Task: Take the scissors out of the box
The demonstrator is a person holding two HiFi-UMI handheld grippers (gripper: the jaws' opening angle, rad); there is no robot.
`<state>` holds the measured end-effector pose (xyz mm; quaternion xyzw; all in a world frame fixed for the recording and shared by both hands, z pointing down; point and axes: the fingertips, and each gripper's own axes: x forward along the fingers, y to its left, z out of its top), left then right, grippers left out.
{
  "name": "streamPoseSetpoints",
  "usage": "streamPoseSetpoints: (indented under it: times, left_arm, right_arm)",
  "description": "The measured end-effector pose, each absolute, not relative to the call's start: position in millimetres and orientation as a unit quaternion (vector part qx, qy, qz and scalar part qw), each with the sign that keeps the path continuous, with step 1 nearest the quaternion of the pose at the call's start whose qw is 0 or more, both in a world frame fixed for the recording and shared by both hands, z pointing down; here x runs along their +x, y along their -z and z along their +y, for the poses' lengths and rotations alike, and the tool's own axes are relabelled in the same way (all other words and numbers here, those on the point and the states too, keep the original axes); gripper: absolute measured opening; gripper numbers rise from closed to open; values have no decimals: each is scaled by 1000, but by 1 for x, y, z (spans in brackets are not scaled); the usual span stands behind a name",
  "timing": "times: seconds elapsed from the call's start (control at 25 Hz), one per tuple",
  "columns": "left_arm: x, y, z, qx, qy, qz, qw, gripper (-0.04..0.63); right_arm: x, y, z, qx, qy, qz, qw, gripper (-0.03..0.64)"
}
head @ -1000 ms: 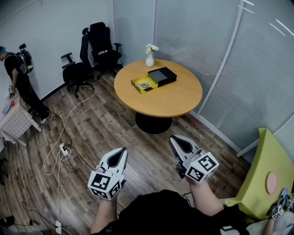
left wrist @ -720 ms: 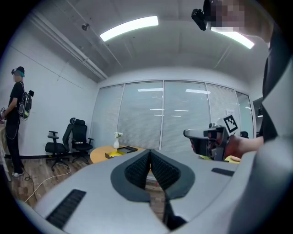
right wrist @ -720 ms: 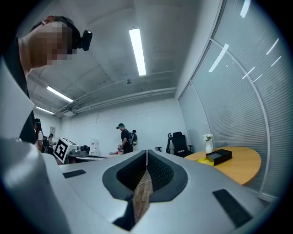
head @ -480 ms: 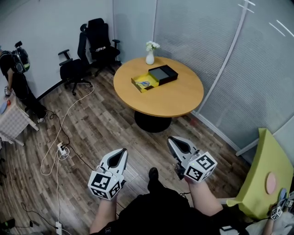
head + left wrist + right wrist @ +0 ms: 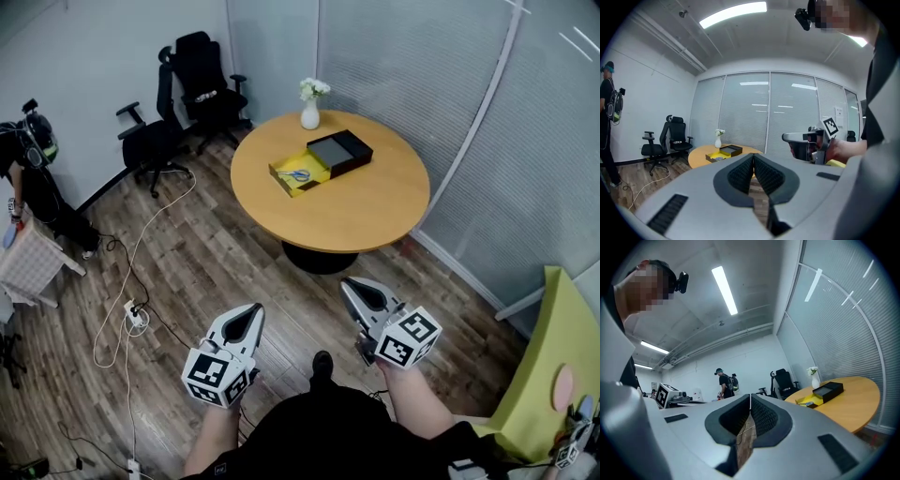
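Scissors (image 5: 298, 174) lie inside the open yellow-lined box (image 5: 317, 169) on the round wooden counter (image 5: 366, 206), with a black lid (image 5: 339, 151) right against the box's far side and a white vase (image 5: 309, 114) of flowers just behind. The left gripper (image 5: 251, 310) and the right gripper (image 5: 348, 285) hang side by side over the wood floor (image 5: 206, 262), well apart from the counter (both point toward it), and each has its jaws clenched together on nothing.
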<state>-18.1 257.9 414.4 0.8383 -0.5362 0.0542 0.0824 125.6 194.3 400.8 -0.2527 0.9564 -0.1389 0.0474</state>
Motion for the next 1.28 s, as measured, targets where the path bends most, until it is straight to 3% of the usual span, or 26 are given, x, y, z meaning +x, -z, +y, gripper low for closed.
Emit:
streamPoseSetpoints:
  times: [0.84,1.28]
  left_arm:
    - [30,-422,89,847,-82,-516,97,12]
    - [-10,-439,16,857,-60,-501,106,12]
  right_arm:
    - [169,-420,23,-249,195,947,61,37]
    - [135,-446,-34,-277,197,940,20,38]
